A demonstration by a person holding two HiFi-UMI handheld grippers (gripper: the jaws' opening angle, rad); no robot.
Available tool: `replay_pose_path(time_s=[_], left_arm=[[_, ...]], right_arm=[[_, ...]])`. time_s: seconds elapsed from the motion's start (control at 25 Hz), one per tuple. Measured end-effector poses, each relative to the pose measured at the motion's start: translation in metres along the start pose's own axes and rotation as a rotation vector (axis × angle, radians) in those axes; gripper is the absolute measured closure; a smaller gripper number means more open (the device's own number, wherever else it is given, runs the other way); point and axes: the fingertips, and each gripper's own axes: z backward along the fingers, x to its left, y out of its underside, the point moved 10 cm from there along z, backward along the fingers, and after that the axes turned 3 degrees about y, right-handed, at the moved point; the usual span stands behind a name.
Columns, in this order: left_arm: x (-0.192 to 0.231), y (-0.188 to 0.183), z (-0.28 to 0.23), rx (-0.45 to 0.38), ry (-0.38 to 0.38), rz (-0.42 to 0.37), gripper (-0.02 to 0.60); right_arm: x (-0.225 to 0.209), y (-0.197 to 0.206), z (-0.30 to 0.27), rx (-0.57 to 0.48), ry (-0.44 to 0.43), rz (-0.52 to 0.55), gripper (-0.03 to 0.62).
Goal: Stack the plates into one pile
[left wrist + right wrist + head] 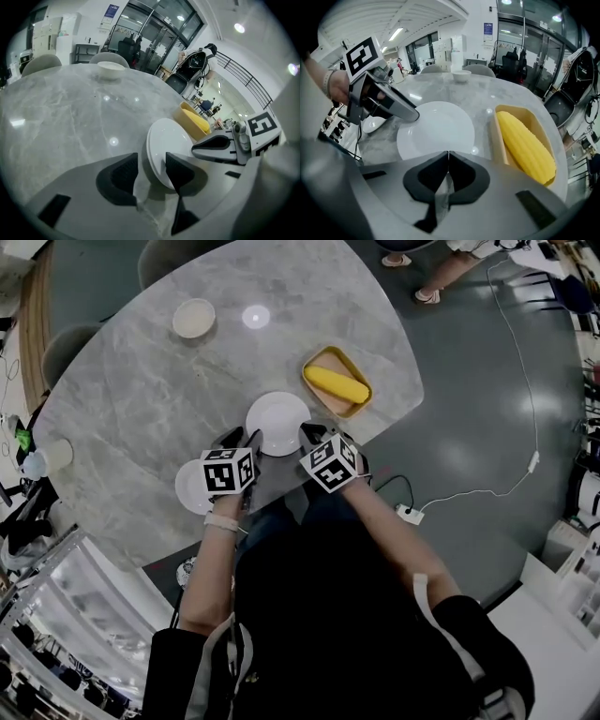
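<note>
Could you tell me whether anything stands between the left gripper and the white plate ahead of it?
Nothing visible does. The near rim of the white plate sits right at the open jaws of the left gripper. The right gripper, shut, is off to one side.

A grey marble table (150,399) carries four things. Taken from its middle in the head view, a pale bowl (194,318) sits at 11 o'clock, a yellow tray (319,395) at 3 o'clock, a white plate (277,421) at 5 o'clock and a second white plate (188,489) at 7 o'clock by the near edge.
</note>
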Motion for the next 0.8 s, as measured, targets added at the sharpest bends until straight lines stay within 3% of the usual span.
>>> replay_pose_path(time_s=[0.44,0.8], left_arm=[[-0.010,-0.009,-0.005,-0.047,0.108,0.040,0.405],[-0.015,-0.006,-0.005,-0.040,0.134,0.048,0.443]], right_arm=[[-0.004,0.009,-0.001,-0.016,0.005,-0.038,0.577],[-0.004,0.010,0.000,-0.024,0.010,-0.048,0.577]])
